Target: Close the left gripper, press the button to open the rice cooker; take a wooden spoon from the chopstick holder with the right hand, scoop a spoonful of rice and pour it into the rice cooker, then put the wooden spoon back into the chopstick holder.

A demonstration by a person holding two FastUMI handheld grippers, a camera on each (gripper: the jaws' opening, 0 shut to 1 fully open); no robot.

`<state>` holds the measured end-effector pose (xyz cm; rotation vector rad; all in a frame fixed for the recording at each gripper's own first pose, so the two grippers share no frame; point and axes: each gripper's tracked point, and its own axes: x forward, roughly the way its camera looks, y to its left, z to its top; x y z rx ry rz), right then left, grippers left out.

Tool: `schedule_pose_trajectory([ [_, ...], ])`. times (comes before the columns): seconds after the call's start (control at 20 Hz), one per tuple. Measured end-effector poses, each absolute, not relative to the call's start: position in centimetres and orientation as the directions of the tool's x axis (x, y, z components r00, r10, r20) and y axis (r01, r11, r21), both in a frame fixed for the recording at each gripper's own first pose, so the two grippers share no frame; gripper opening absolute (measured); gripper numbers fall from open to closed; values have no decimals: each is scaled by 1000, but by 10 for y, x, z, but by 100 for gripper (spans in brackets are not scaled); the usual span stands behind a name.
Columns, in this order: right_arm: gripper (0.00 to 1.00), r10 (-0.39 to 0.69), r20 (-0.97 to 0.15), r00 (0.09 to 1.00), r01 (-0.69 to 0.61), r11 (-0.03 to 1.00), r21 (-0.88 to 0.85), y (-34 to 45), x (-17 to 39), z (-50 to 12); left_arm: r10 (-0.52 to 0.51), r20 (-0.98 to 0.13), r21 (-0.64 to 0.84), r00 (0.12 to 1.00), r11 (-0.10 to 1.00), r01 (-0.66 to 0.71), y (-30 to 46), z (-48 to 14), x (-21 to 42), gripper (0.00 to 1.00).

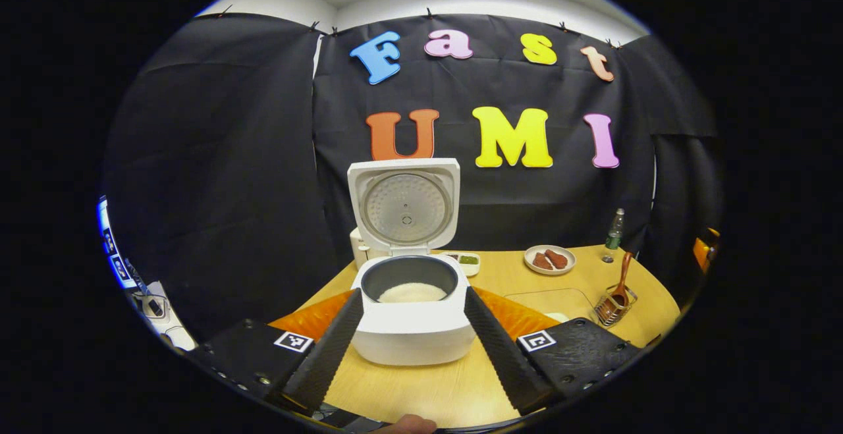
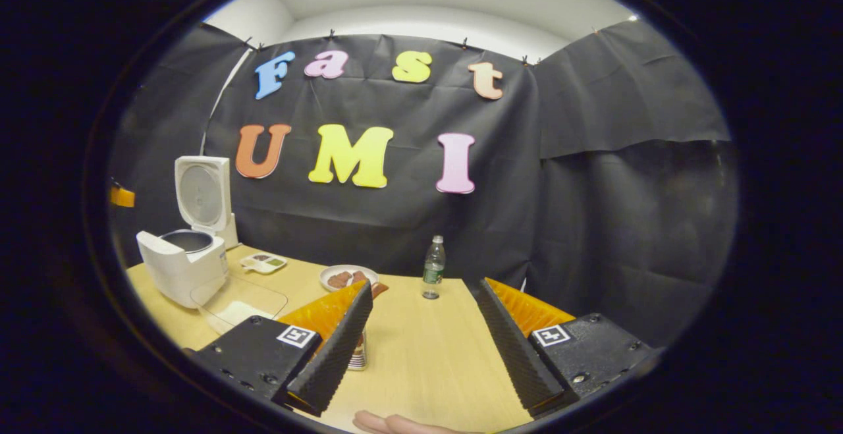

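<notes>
rice cooker [image 1: 411,289] lid already up, spoon [image 1: 622,280] in the holder [image 1: 614,305]; both jaws spread; judgement: bring right gripper [image 2: 421,335] over the handle, pinch squarely

Walls: I see black cloth [image 2: 625,210] hung on all sides, clipped along its top edge.
Upper wall: white [image 2: 421,26] above the cloth, brightly lit.
Ceiling: pale, with a light panel at the top edge in the right gripper view.
Table: light wood top [image 2: 421,348], rounded edge.
</notes>
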<state>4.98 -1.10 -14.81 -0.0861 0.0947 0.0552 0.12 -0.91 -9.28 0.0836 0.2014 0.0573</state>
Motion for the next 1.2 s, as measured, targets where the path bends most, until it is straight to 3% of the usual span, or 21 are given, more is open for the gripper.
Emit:
schedule_pose_trajectory([
  [0.5,100,108,-286,952,-95,994,57,25,127,-219,38,-60,116,997,993,-31,-19,-91,-75,95],
  [0.75,100,213,-351,912,-159,971,177,55,158,-252,20,-64,138,998,990,-12,-28,-118,-92,95],
  [1.0,100,243,-415,877,-151,958,243,68,206,-284,4,-48,151,999,989,3,-24,-133,-101,95],
  [1.1,95,272,-454,848,-153,947,281,77,221,-299,16,-57,140,998,990,-8,-16,-139,-96,95],
  [1.15,100,284,-478,831,-146,941,305,81,227,-306,29,-61,144,998,989,-20,-10,-142,-94,95],
  [1.2,94,307,-494,813,-144,929,339,86,228,-313,31,-59,156,998,988,-21,-8,-144,-90,96],
])
